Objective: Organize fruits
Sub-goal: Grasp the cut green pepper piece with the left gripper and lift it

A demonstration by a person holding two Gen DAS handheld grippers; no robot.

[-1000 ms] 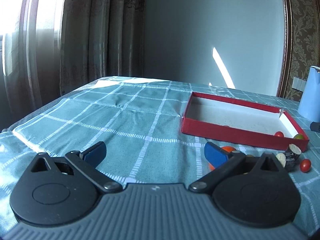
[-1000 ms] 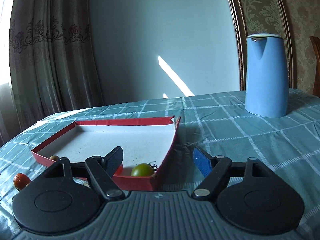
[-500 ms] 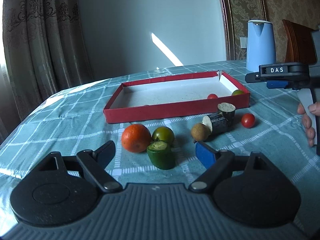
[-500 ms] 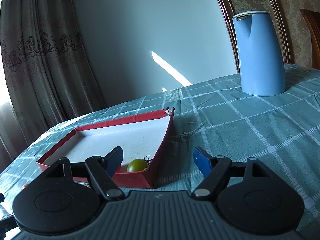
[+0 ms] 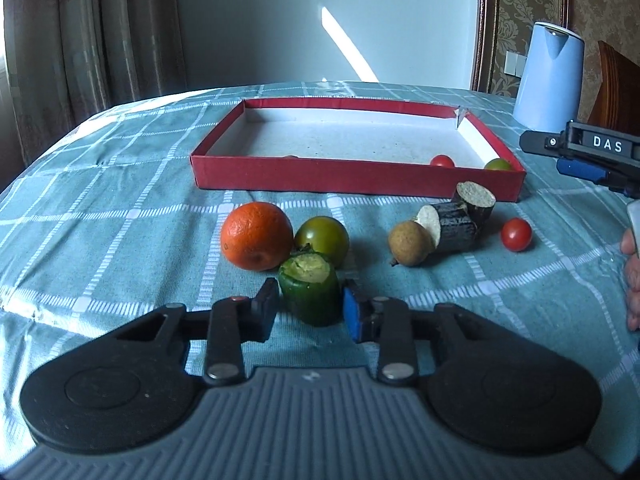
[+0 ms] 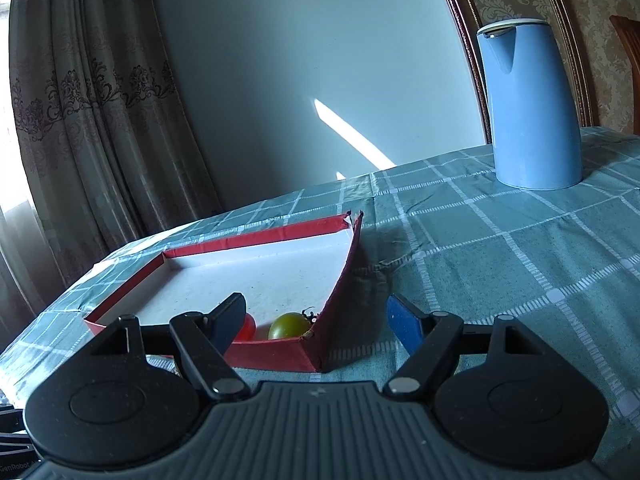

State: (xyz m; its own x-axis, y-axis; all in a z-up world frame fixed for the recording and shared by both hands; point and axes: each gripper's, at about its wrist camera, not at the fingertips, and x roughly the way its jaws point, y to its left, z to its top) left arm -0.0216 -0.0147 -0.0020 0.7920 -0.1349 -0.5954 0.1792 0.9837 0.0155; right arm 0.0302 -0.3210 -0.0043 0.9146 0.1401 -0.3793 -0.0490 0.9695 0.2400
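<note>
The red tray [image 5: 356, 178] lies well beyond the left gripper [image 5: 310, 304], across the checked tablecloth [image 5: 120, 216]; a red tomato and a green one already sit in its near right corner. Between tray and jaws stand the orange [image 5: 256, 236] and a green tomato [image 5: 322, 238], both just behind the green cut piece [image 5: 310, 294] that the jaws are closing on.

What could go wrong: that piece is short and smooth-skinned, held low at its sides, so it could tip or squirt out on lifting, and a sweep forward could knock the orange or tomato touching it.

The left jaws have the green piece between them, the pads at or almost at its flanks; I cannot quite tell whether both press yet. The right gripper [image 6: 316, 322] stands wide, empty, over the tray's near corner.
</note>
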